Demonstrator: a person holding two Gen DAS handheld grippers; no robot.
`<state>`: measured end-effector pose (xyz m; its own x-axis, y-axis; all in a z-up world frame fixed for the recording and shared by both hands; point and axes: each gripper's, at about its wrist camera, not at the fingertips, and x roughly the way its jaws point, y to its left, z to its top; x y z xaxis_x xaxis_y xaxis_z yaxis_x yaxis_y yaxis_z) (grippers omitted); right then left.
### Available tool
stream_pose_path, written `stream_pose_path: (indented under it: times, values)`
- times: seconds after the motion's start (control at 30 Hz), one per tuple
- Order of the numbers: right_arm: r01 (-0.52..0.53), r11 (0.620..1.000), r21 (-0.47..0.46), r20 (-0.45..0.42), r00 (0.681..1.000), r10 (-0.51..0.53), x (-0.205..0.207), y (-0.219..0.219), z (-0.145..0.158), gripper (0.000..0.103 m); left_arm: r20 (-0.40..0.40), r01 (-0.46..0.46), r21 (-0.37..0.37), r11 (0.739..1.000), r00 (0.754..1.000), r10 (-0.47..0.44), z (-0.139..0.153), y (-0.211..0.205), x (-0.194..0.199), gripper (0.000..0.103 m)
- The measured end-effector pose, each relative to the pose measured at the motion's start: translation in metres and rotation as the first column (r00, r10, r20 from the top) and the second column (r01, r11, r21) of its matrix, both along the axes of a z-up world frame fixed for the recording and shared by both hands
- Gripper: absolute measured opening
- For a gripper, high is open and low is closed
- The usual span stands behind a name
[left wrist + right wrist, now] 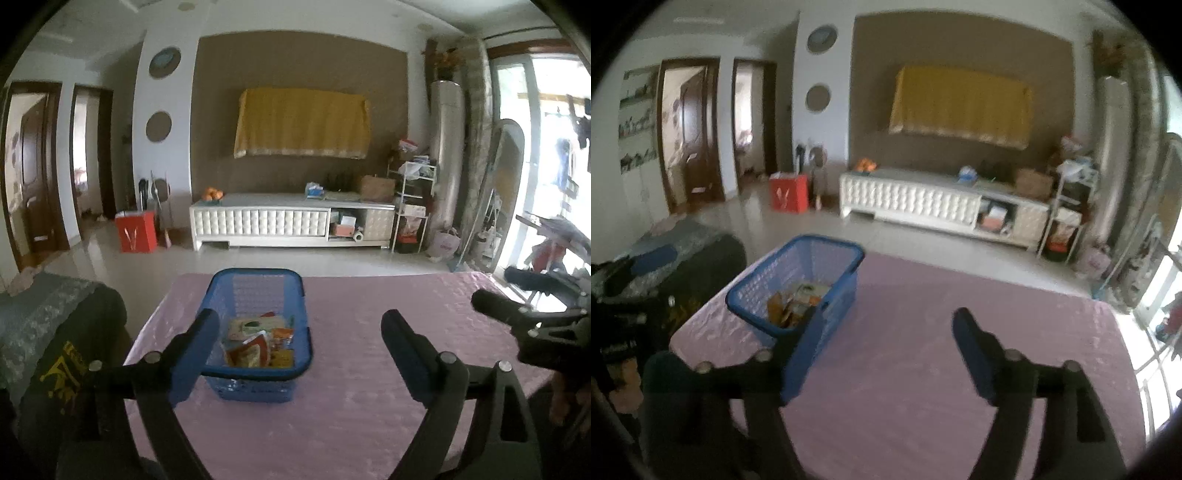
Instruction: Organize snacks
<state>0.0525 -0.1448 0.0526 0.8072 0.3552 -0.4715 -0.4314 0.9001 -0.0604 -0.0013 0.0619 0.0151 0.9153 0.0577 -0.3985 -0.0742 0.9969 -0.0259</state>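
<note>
Near the bench's (pixel 369 369) left edge, the blue plastic mesh basket (pixel 258 280) held snack packets (pixel 258 343); both hand-held grippers, left (pixel 299 339) and right (pixel 886 347), gaped empty and should clear its rim.

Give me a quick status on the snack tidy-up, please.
Both grippers open, nothing held: left gripper, right gripper. Snack packets inside blue basket. Pink tablecloth otherwise bare.

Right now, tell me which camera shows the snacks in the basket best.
Left wrist view: it looks down into the blue basket, with the snack packets sharp. The right wrist view is blurred and a finger partly covers them.
</note>
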Motion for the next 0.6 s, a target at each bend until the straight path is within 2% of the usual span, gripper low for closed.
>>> stream_pose_path:
  times: [0.03,0.07,0.17,0.33,0.6]
  values:
    - [0.006,1.000,0.009,0.012,1.000,-0.006,-0.003,-0.002,0.002,0.087,0.003,0.001,0.008,1.000,1.000,-0.001,0.000,-0.005,-0.005,0.094]
    - [0.015,1.000,0.021,0.027,1.000,-0.016,-0.008,-0.006,0.004,0.092,0.007,0.003,0.019,1.000,1.000,-0.003,0.001,-0.012,-0.012,0.103]
    - [0.033,0.998,0.056,0.070,0.997,-0.037,-0.026,-0.017,0.006,0.103,0.019,0.011,0.045,0.999,1.000,-0.011,0.002,-0.027,-0.028,0.103]
    - [0.085,0.994,0.063,0.108,0.990,-0.092,-0.048,-0.023,0.002,0.103,0.010,0.027,0.080,0.996,1.000,-0.027,-0.001,-0.045,-0.049,0.103]
    - [0.098,0.993,0.060,0.061,0.993,-0.101,-0.062,-0.026,-0.012,0.103,0.000,0.065,0.073,0.995,0.998,-0.065,-0.010,-0.055,-0.065,0.103]
